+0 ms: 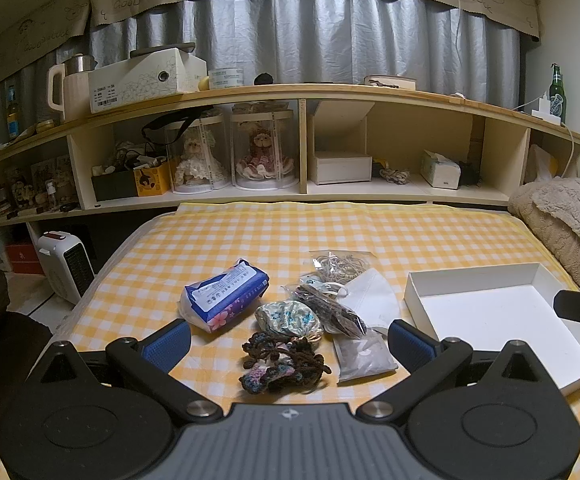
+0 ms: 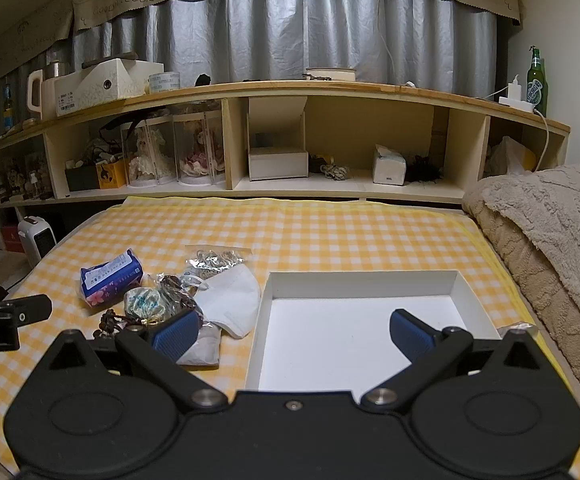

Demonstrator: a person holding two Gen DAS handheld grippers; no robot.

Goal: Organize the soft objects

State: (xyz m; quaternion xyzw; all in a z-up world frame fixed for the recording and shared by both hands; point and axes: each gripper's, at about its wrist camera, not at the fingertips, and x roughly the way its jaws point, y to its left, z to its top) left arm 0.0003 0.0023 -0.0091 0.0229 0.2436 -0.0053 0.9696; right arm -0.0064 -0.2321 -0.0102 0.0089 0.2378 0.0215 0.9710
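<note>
Both of your grippers have their jaws spread wide with nothing between them. Your left gripper (image 1: 290, 338) hovers low over the pile, its blue pads straddling the crochet piece (image 1: 284, 364), which lies nearest you on the bed (image 1: 370, 232); that framing suggests it is the first pick. Your right gripper (image 2: 294, 334) sits over the white box (image 2: 370, 280), one pad above its bare floor and the other out over the left wall near the pile, so it seems parked there to mark or steady the drop spot. The box is empty, so by the look of it no sorting is done yet. Just beyond the crochet piece lies a patterned pouch (image 1: 288, 318), touching it, and to its right a clear bag of dark cords (image 1: 330, 308) rests partly on a white mask (image 1: 374, 298). A flat grey packet (image 1: 364, 354) pokes out toward you from under that bag. Farther back, a bag of pale bands (image 1: 342, 266) touches the mask's upper edge. The tissue pack (image 1: 226, 294) lies a little apart on the left, tilted on its side. Everything is bunched just left of the box, so each carry should be short. Because the pieces overlap, a careless close on the crochet may snag the pouch too. Beyond the bed stands the shelf (image 1: 302, 92), and a beige blanket (image 2: 550, 232) is heaped beside the box on the right.
</note>
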